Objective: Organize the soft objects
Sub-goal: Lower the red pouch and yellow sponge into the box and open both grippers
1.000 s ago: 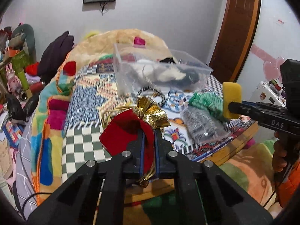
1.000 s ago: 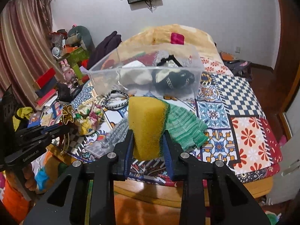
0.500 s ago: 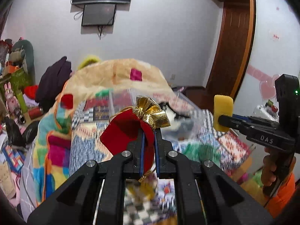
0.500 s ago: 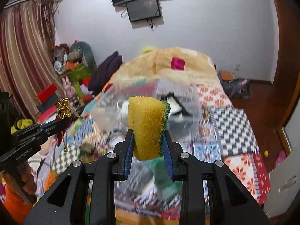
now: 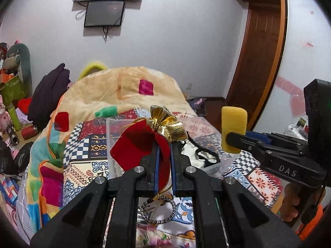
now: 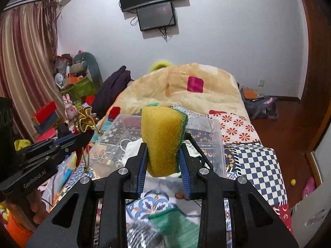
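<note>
Patchwork bed [image 6: 254, 161] carries the clear bin [image 6: 215, 136]; right gripper [image 6: 163, 161] clamping the sponge [image 6: 161, 140] and left gripper [image 5: 163, 157] pinching the red pouch [image 5: 134, 144] both sit just before it

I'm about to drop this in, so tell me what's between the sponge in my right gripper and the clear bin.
Nothing. In the right wrist view the sponge, clamped in the right gripper, hangs in front of the clear bin; only air shows between them.

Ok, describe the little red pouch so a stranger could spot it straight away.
Above the patchwork bed, in front of the clear plastic bin, the left gripper pinches a red velvet pouch. Only it has a crinkled gold neck.
</note>
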Motion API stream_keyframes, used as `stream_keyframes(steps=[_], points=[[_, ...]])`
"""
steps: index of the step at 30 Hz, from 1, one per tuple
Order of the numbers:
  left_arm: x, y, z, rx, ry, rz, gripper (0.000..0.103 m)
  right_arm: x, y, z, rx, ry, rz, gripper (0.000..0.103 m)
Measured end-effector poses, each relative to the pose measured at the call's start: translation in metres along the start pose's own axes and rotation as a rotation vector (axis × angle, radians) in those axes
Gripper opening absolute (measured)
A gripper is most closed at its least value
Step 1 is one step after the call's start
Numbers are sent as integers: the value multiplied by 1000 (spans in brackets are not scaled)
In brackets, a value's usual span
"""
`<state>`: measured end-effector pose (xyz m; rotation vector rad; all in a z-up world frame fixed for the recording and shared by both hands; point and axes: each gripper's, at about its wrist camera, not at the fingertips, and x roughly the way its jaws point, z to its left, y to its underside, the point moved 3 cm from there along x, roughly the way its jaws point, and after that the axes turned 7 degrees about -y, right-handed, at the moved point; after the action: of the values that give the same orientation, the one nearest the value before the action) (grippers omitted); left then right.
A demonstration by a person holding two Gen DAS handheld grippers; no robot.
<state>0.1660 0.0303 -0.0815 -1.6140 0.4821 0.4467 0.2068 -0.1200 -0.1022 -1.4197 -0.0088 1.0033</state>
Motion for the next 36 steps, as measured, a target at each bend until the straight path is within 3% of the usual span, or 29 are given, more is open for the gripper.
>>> stream_keyframes(steps=[7,15,17,19,22,24,29,36], points=[[49,7,-4,5,-13,99,8,41,4,-11,-6,36,103,27],[75,11,-9,18,-24,176,9,60,12,-13,-23,59,179,29],[79,12,-8,11,-23,194,14,62,12,-14,-25,66,181,29],[79,13,-6,2,-25,201,28,61,12,-15,-28,70,181,30],[73,13,-5,4,-39,186,41,57,11,-16,-35,80,173,37],[68,12,-4,7,-40,174,44,52,10,-15,-44,91,153,50],[45,7,-3,4,-23,139,48,34,5,-16,-49,97,113,53],[2,-3,-5,4,-13,49,64,1,2,-14,-52,91,50,58]])
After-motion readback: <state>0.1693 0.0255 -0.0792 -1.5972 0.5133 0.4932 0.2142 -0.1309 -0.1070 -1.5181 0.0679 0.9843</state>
